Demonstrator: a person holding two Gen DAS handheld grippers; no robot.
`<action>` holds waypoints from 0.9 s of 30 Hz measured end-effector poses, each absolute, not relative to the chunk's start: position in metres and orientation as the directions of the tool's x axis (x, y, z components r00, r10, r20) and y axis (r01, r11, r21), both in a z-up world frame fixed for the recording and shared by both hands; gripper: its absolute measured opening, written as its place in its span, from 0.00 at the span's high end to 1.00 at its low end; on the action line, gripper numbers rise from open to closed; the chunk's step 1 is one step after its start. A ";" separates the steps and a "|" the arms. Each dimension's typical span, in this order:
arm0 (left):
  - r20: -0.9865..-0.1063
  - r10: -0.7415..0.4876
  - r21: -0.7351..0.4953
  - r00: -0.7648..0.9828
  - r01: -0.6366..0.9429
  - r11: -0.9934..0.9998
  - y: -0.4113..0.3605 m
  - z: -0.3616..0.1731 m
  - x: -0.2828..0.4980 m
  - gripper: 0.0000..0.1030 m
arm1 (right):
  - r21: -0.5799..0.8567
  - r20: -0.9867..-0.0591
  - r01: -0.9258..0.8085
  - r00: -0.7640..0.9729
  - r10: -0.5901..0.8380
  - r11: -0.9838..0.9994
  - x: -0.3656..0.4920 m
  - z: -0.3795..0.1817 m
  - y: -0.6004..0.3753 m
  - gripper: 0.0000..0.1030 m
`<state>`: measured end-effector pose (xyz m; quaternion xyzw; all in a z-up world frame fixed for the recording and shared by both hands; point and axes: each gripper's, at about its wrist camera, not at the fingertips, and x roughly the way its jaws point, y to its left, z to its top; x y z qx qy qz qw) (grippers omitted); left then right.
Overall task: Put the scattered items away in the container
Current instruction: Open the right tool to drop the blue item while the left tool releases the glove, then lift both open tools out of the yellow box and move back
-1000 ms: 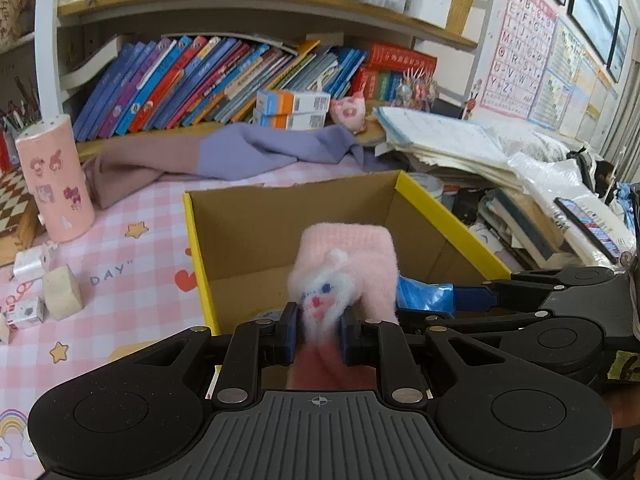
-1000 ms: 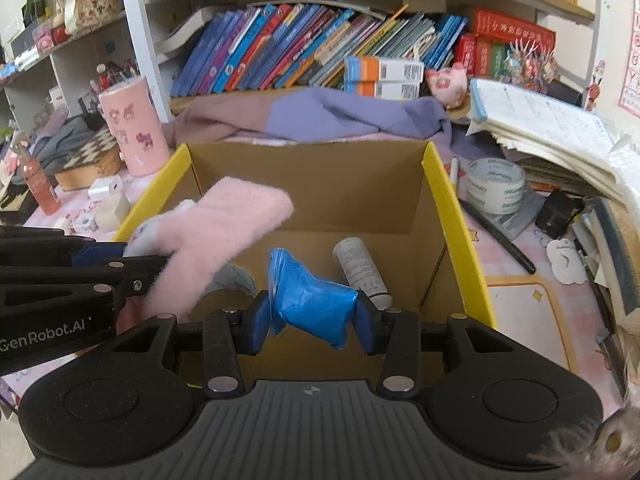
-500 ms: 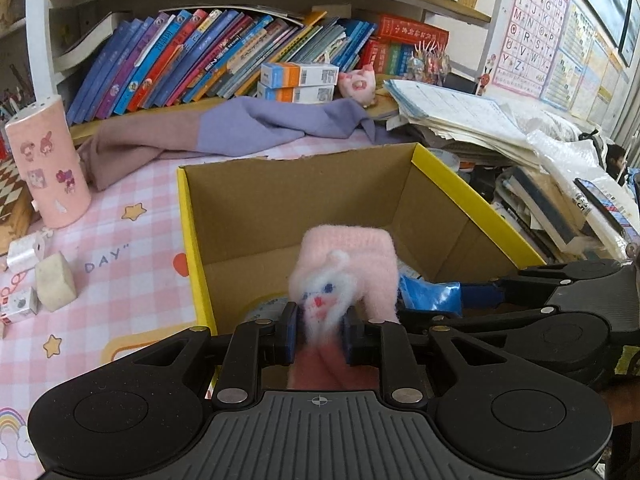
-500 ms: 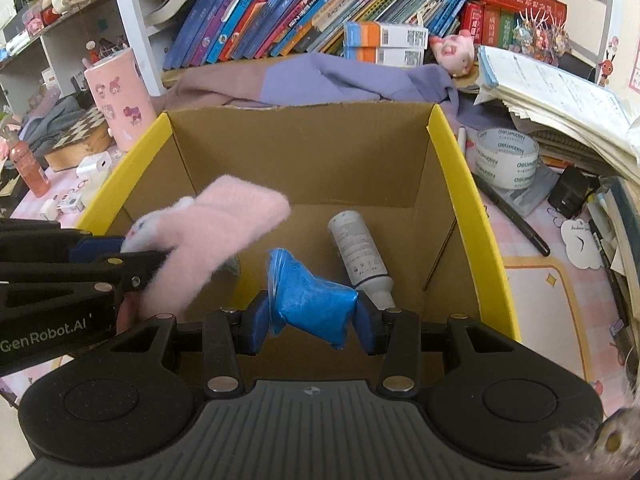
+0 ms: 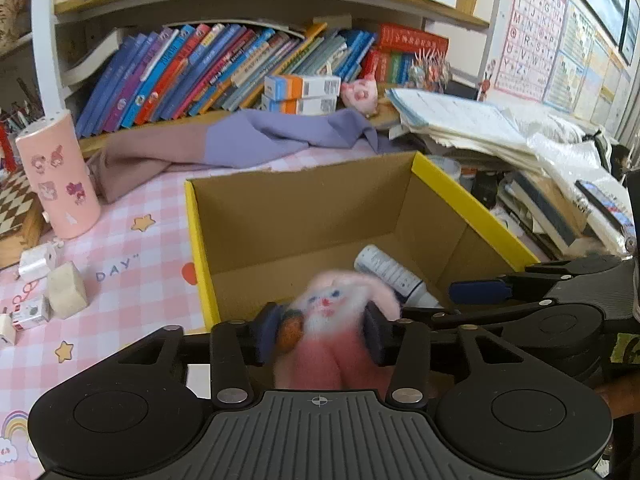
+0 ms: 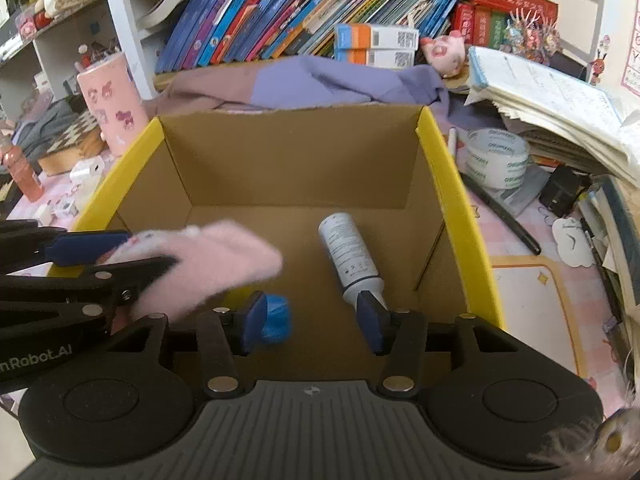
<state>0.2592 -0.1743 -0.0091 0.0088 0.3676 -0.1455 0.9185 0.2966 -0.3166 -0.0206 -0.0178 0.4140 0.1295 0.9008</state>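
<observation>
The table has a pink checked cloth (image 5: pixel 132 248) with stars printed on it. Behind it a shelf (image 5: pixel 248 4) carries a long row of leaning books (image 5: pixel 224 68), and a purple and mauve cloth (image 5: pixel 224 144) lies in front of them. A pink cup (image 5: pixel 60 176) stands at the left, near some small blocks (image 5: pixel 66 290). At the right there is a pile of papers (image 5: pixel 456 120), and a roll of tape (image 6: pixel 496 158) lies just beside the box. An alphabet poster (image 5: pixel 528 28) hangs on the wall.

The cardboard box (image 6: pixel 296 160) with yellow edges stands in the middle. A white bottle (image 6: pixel 350 254) lies on its floor.

Half a second ago both grippers held their things tightly. Now the left gripper (image 5: pixel 322 330) has spread its jaws wide, and the pink glove (image 5: pixel 332 312) lies loose between them, blurred, over the near part of the box. The right gripper (image 6: pixel 314 322) is also wide open; the blue item (image 6: pixel 274 318) has left its grasp and sits just beside the left pad, low in the box.
</observation>
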 end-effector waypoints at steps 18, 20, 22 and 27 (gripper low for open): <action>-0.553 -0.263 -0.081 0.791 0.263 0.962 -0.158 0.022 0.198 0.23 | 0.054 -0.655 -0.183 0.735 0.173 0.982 0.240 0.014 -0.317 0.44; -0.544 -0.271 -0.084 0.794 0.270 0.959 -0.154 0.024 0.190 0.23 | 0.052 -0.648 -0.175 0.743 0.167 0.983 0.231 0.017 -0.315 0.44; -0.537 -0.280 -0.085 0.796 0.279 0.957 -0.150 0.026 0.182 0.23 | 0.047 -0.641 -0.168 0.751 0.159 0.985 0.221 0.020 -0.312 0.44; -0.526 -0.307 -0.091 0.793 0.306 0.948 -0.141 0.029 0.161 0.23 | 0.039 -0.630 -0.141 0.765 0.134 0.989 0.195 0.025 -0.303 0.44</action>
